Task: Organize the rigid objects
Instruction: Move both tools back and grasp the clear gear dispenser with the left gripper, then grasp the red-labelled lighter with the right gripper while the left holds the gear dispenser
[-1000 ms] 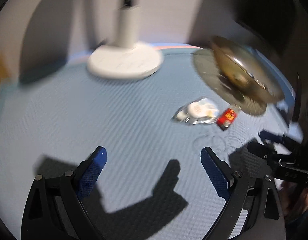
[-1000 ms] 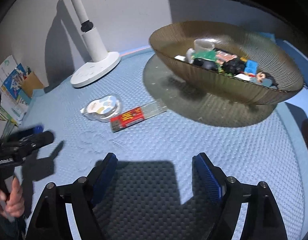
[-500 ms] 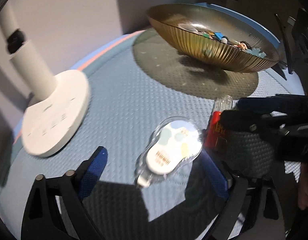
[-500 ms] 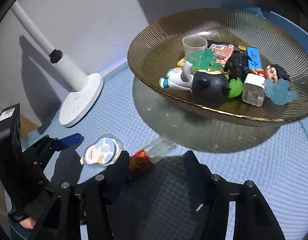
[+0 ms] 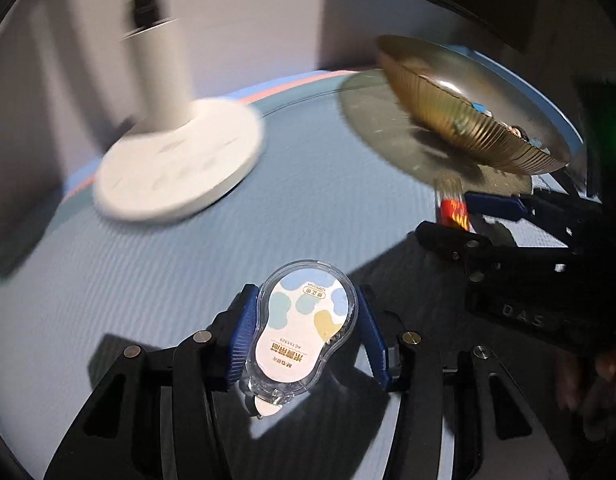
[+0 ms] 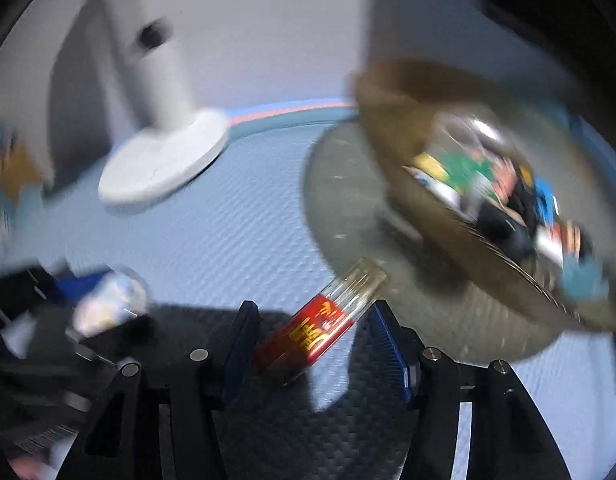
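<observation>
A clear correction tape dispenser [image 5: 300, 332] with a pastel label sits between the blue pads of my left gripper [image 5: 305, 293]. Its jaws are closing and both pads touch the case's sides. A tube with a red label and clear end [image 6: 320, 324] lies slantwise between the pads of my right gripper [image 6: 314, 308], whose jaws are also closing on it, each pad at one end. In the left wrist view the right gripper [image 5: 448, 216] reaches in from the right around the tube [image 5: 454, 210]. The ribbed amber bowl [image 6: 488, 264] holds several small toys and items.
A white lamp base [image 5: 176, 164] with its post stands at the back left on the blue textured mat [image 5: 308, 200]. The bowl [image 5: 468, 132] stands at the back right. A person's hand [image 5: 600, 392] holds the right gripper. Both views are blurred by motion.
Both grippers came in over the two items on the mat and narrowed from wide open. The left now clasps the correction tape and the right the tube.
</observation>
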